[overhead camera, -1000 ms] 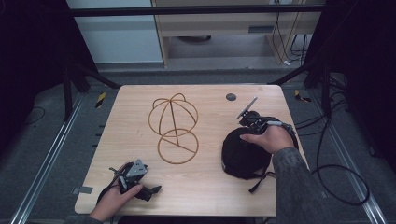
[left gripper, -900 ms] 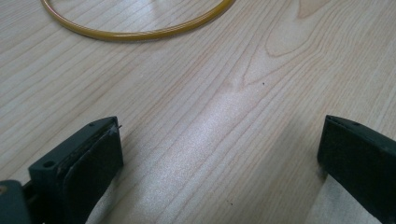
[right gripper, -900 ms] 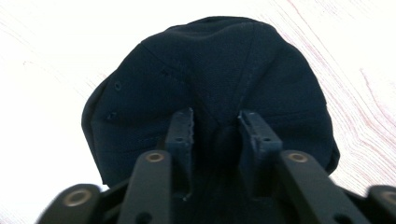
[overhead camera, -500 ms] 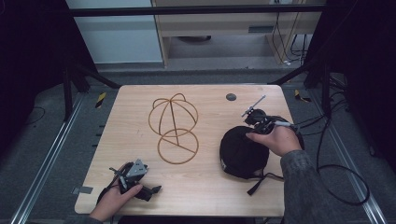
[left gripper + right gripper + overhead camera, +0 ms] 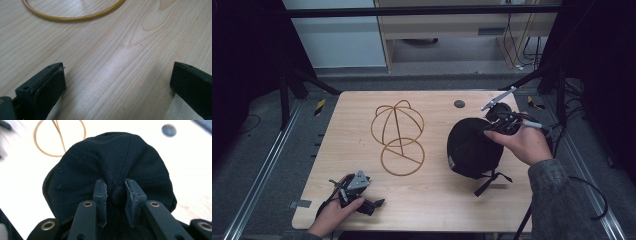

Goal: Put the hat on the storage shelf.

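- A black baseball cap (image 5: 472, 147) is seen on the desk (image 5: 432, 200), just right of the gold wire cap stand (image 5: 398, 135), and is pinched at its crown button (image 5: 118, 195) by the right tool (image 5: 117, 195), whose jaws are closed on it.
- The step in hand is judged to be lifting the cap; carrying it left over the stand's dome seems called for next.
- The left tool (image 5: 354, 192) is rested below the stand, jaws spread wide and empty.
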Demonstrator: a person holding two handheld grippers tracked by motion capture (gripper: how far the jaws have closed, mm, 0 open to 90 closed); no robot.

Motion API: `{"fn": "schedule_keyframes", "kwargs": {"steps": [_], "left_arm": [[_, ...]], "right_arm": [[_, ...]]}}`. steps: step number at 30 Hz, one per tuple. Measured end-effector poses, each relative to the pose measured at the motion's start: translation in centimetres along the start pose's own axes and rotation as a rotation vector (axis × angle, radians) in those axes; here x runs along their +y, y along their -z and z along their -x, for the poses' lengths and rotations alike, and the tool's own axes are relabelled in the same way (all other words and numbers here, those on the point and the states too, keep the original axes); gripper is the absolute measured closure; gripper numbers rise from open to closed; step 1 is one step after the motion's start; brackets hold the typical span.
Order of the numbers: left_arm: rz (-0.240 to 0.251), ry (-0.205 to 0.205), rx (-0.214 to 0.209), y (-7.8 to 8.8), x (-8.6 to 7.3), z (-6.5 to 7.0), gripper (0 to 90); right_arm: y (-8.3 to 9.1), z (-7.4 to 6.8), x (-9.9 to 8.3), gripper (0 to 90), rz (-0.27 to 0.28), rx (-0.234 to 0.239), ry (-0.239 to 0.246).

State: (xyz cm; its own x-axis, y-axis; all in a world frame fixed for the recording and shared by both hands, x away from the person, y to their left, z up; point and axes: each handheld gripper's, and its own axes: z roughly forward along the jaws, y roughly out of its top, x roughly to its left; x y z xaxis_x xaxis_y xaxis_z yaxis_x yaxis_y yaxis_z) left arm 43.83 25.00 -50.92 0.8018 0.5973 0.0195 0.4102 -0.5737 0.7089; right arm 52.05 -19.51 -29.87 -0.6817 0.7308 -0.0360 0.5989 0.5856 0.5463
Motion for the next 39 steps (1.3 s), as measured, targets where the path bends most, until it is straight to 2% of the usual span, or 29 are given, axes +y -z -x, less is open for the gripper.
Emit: {"fn": "schedule_keyframes", "kwargs": {"steps": [2,3,10,11,18,25,35,39], "left_arm": [[0.0,0.0,0.0,0.0,0.0,0.0,0.0],[0.0,0.0,0.0,0.0,0.0,0.0,0.0],[-0.001,0.0,-0.001,0.0,0.0,0.0,0.0],[-0.001,0.0,-0.001,0.0,0.0,0.0,0.0],[-0.001,0.0,-0.001,0.0,0.0,0.0,0.0],[0.001,0.001,-0.001,0.0,0.0,0.0,0.0],[0.0,0.001,-0.001,0.0,0.0,0.0,0.0],[0.0,0.001,0.0,0.0,0.0,0.0,0.0]], "right_arm": [[0.5,-0.1,0.1,72.9,0.011,-0.004,0.002],[1.6,-0.2,0.5,72.9,0.04,-0.012,0.011],[3.6,-0.4,1.3,72.9,0.105,-0.033,0.029],[4.2,-0.4,1.5,72.9,0.129,-0.035,0.024],[5.4,-0.6,2.0,73.0,0.189,-0.055,0.023],[6.6,-1.0,2.1,73.0,0.263,-0.051,0.017],[7.5,-1.3,2.2,73.1,0.3,-0.062,0.014],[7.6,-1.6,2.4,73.1,0.325,-0.052,0.018]]}}
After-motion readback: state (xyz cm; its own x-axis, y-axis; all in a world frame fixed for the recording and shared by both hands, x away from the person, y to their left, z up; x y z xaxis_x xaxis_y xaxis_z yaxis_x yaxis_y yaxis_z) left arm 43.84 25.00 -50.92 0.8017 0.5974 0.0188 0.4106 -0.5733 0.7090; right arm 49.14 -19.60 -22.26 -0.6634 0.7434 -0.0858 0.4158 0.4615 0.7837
